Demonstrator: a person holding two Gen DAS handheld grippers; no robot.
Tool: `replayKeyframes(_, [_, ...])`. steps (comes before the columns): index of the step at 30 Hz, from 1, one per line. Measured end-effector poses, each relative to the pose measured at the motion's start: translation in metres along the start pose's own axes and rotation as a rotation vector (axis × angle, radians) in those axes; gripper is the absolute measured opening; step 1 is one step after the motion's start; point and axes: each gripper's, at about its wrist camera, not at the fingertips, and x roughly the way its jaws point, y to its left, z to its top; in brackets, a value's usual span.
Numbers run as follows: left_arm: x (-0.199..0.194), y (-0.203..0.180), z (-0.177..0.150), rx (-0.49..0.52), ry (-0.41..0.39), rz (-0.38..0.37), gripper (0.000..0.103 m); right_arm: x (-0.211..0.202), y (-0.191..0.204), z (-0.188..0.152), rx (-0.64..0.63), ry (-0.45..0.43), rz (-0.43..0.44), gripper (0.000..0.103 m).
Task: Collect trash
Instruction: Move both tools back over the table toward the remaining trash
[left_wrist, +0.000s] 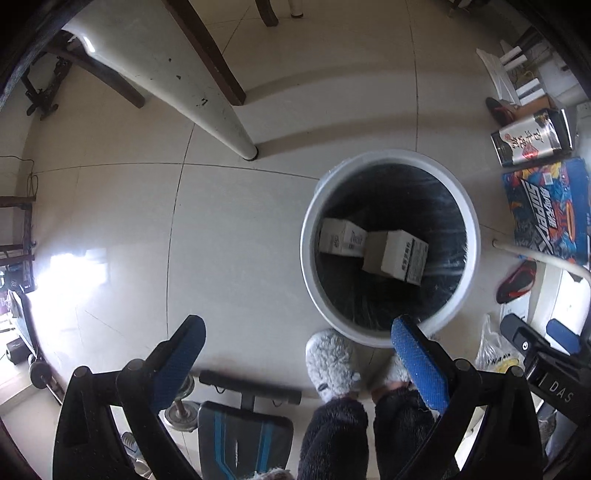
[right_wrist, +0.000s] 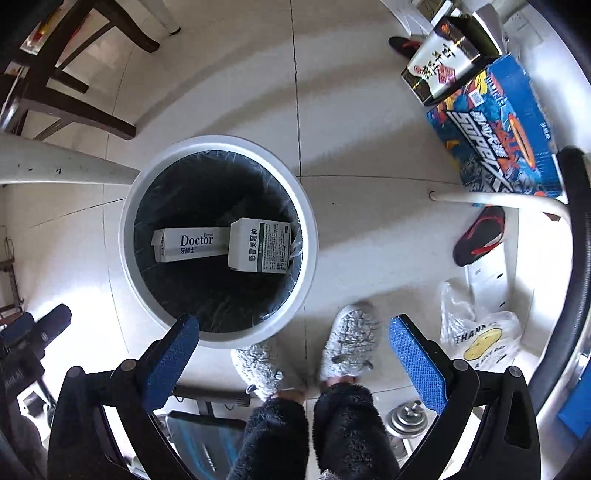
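Both the left gripper (left_wrist: 297, 332) and right gripper (right_wrist: 293, 328) are hanging released, empty, over the round white black-lined bin (right_wrist: 129, 236) holding two white cardboard boxes (right_wrist: 188, 244) at frame centre.

i'm standing in a home, a lived-in room with pale floor tiles (right_wrist: 351, 110). my feet are in fuzzy grey slippers (right_wrist: 349, 343), right by a white trash bin (right_wrist: 127, 229) with a black liner. a dark wooden chair (right_wrist: 55, 74) to one side, a workout bench (left_wrist: 243, 439) and a dumbbell (right_wrist: 408, 419) by my legs, sandals (right_wrist: 480, 236) and printed boxes (right_wrist: 498, 129) along the wall.
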Motion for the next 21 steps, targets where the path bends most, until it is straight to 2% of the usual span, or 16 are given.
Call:
replayKeyframes(8, [-0.052, -0.007, -0.019, -0.002, -0.004, -0.011, 0.103, -0.053, 0.009, -0.023, -0.033, -0.036, 0.008, 0.103])
replayKeyframes(18, [-0.157, -0.006, -0.056, 0.030, -0.034, -0.029, 0.103, -0.163, 0.003, -0.061, -0.028, -0.071, 0.049, 0.103])
replayKeyframes(21, [-0.195, -0.003, -0.068, 0.039, -0.046, -0.038, 0.103, -0.210, 0.002, -0.075, -0.020, -0.088, 0.063, 0.103])
